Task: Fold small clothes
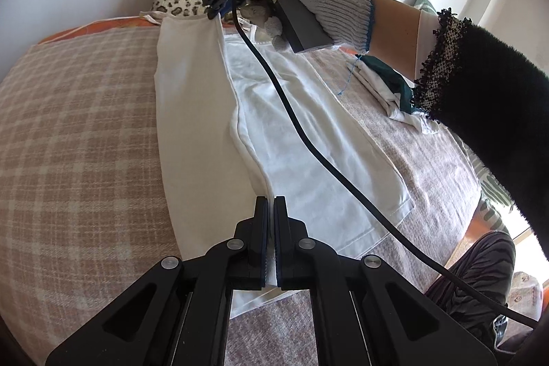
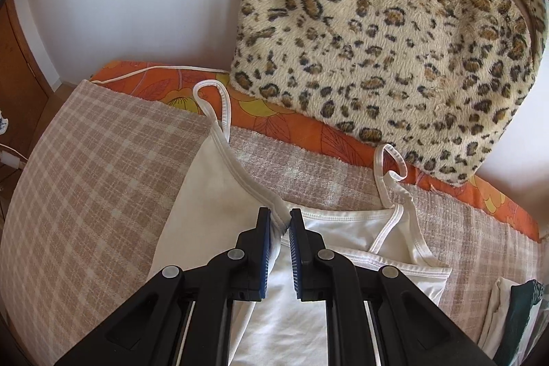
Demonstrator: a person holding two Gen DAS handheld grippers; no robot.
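We judge the white camisole (image 1: 291, 132) light, limp and a little slippery, so it should sag wherever we leave it unsupported. It lies on the checked blanket (image 1: 75, 132) covering the bed, with one side lapped over the middle. Hemmed edges seem the surest hold. Our left tongs (image 1: 271, 211) are clenched on the folded edge near the bottom hem. Our right tongs (image 2: 281, 225) pinch the bound top edge near the armhole, though their pads show a narrow gap, so that grip looks lighter. 2 thin straps (image 2: 212, 102) trail loose toward the leopard cushion (image 2: 394, 40) and could snag. A black cable (image 1: 291, 112) hangs across the cloth, and a folded pile (image 1: 387, 84) lies just beside it.
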